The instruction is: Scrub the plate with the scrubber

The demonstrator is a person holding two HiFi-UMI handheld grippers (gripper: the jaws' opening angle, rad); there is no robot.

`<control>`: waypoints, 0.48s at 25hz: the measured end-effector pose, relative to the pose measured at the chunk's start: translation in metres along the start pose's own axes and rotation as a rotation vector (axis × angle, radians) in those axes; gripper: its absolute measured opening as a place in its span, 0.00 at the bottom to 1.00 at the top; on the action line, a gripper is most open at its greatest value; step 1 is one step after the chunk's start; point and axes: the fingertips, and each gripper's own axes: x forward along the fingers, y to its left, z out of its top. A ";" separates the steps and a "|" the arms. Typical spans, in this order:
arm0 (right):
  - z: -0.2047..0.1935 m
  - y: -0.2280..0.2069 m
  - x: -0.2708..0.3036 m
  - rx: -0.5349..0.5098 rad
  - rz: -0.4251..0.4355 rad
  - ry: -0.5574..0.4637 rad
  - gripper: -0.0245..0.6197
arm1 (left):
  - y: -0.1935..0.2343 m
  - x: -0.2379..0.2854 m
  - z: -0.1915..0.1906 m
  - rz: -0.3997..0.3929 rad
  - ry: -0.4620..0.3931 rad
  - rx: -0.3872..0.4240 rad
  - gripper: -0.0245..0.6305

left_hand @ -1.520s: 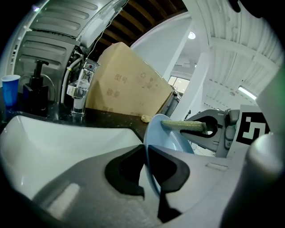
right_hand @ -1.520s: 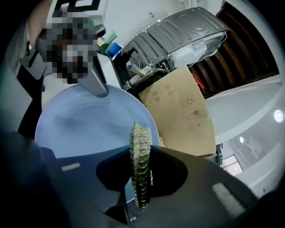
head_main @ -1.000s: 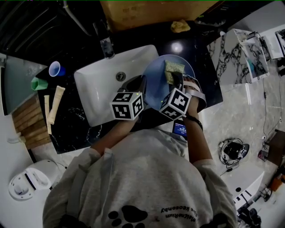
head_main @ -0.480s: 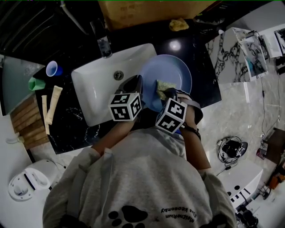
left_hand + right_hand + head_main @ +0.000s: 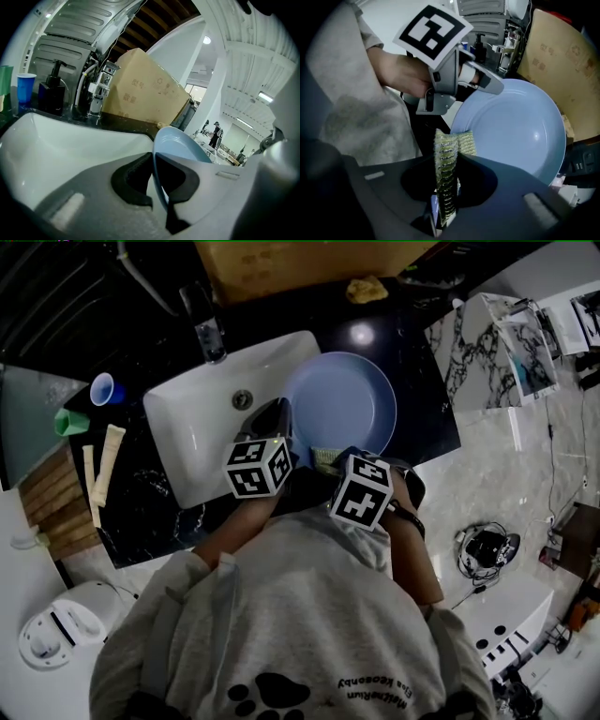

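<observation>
A light blue plate (image 5: 342,409) is held tilted over the right end of the white sink (image 5: 192,432). My left gripper (image 5: 279,416) is shut on the plate's left rim. In the left gripper view the thin rim (image 5: 158,171) runs edge-on between the two dark pads. My right gripper (image 5: 328,463) is shut on a yellow-green scrubber (image 5: 446,173) and points steeply down at the plate's near edge. The scrubber's tip (image 5: 461,143) lies on the plate (image 5: 520,126) near its lower left rim. The left gripper (image 5: 480,79) shows at the top of the right gripper view, clamped on the plate.
A faucet (image 5: 208,334) stands behind the sink, with a cardboard box (image 5: 281,263) and a yellow sponge (image 5: 364,289) further back. A blue cup (image 5: 101,388) and a green cup (image 5: 67,420) sit on the dark counter at the left. A soap dispenser (image 5: 52,93) stands by the faucet.
My right gripper has drawn the scrubber from the plate's far side across its face to the near edge. The left gripper keeps its hold on the rim.
</observation>
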 end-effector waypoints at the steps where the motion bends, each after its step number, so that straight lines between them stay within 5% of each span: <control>1: 0.002 0.001 -0.004 0.005 0.012 -0.014 0.15 | 0.001 0.000 0.000 0.002 0.000 -0.001 0.07; 5: 0.008 -0.014 -0.040 0.020 -0.081 -0.077 0.15 | 0.001 -0.001 -0.001 0.008 -0.001 -0.002 0.07; 12: -0.001 -0.115 -0.155 0.010 -0.828 -0.120 0.15 | 0.005 -0.004 0.000 0.014 -0.004 -0.007 0.07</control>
